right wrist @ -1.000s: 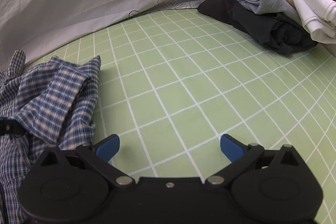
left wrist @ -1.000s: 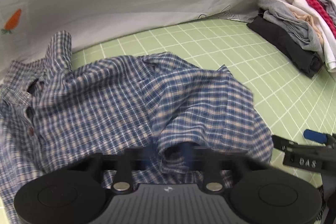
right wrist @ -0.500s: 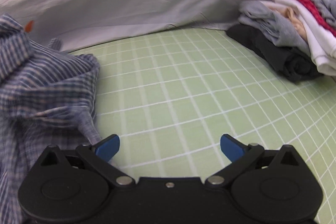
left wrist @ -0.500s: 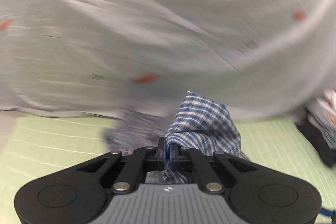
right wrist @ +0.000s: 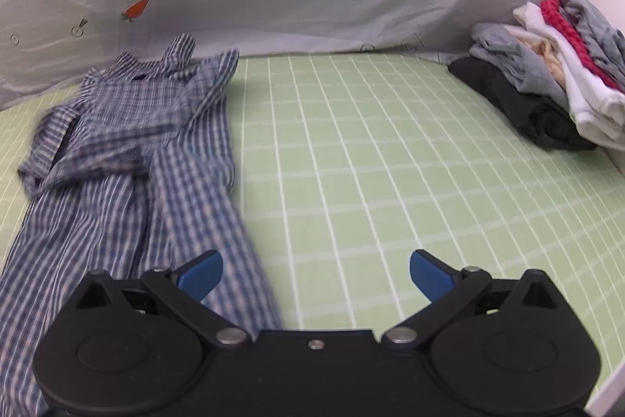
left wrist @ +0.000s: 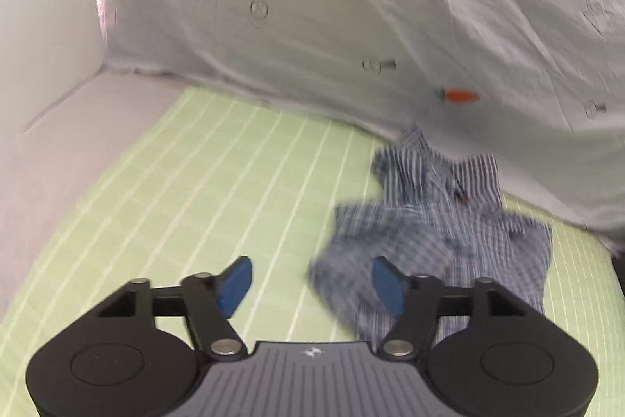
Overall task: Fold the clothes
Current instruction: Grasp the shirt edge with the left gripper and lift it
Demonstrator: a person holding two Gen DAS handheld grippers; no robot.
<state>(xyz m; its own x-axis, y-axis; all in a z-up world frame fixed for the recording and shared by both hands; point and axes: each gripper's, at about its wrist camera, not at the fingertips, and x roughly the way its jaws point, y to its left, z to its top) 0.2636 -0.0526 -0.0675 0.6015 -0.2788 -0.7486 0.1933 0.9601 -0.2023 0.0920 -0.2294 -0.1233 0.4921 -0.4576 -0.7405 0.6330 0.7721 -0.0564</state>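
A blue plaid shirt point(right wrist: 133, 159) lies crumpled and folded lengthwise on the green grid mat point(right wrist: 371, 151), at the left in the right wrist view. In the blurred left wrist view the same shirt point(left wrist: 449, 221) lies to the right, its near edge reaching the right finger. My left gripper point(left wrist: 312, 284) hovers over the mat with its jaws opening; only mat and the shirt's edge show between the pads, which press on nothing. My right gripper point(right wrist: 316, 272) stands open above the mat, its left finger over the shirt's lower edge.
A stack of folded clothes point(right wrist: 547, 85), black, grey, white and red, sits at the mat's right end. A grey printed sheet point(left wrist: 351, 6) hangs behind the mat. A white wall and ledge point(left wrist: 47, 73) border the left side.
The left gripper, shut on the shirt's fabric before, has let go and opened after carrying it across. The shirt now lies folded over lengthwise. The right gripper has drawn back, still open.
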